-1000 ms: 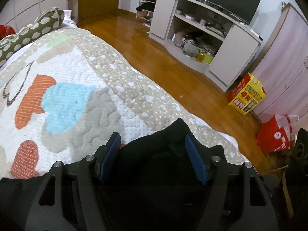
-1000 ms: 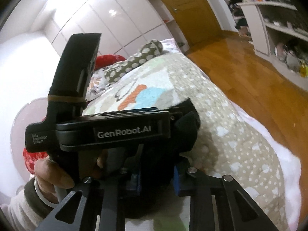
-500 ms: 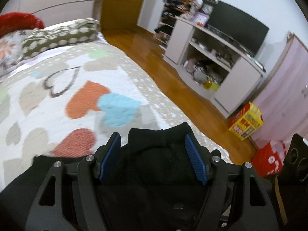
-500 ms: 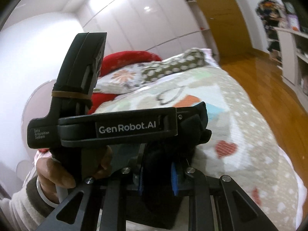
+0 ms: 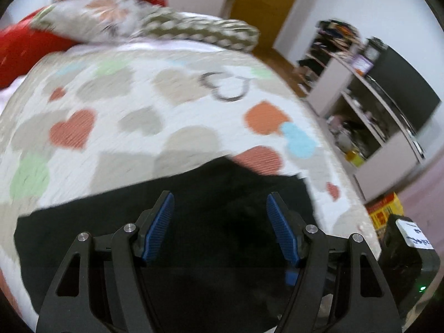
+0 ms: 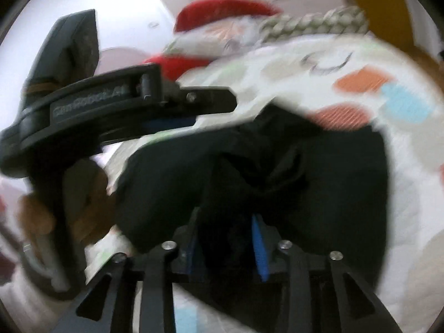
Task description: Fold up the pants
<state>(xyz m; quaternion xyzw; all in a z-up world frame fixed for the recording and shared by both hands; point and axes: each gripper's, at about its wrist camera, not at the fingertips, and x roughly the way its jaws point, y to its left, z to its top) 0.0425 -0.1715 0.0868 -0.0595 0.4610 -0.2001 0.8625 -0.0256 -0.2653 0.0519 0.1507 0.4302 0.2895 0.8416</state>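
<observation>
While blur smears both views, pants: black fabric pants point(image 5: 216, 222) flat across heart-print quilted bed point(image 5: 133, 111), long axis left-right
right tongs point(image 6: 227, 247): clamped on bunched edge of pants
left tongs point(image 5: 220, 222): apart, hovering over pants, gripping nothing
nearer: right, already holding
containers: none seen

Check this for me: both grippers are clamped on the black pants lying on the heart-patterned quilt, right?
Not quite. Only the right gripper is shut on the black pants, as the right wrist view shows. The left gripper stands open above the pants, its blue pads wide apart in the left wrist view. The heart-patterned quilt part holds.
</observation>
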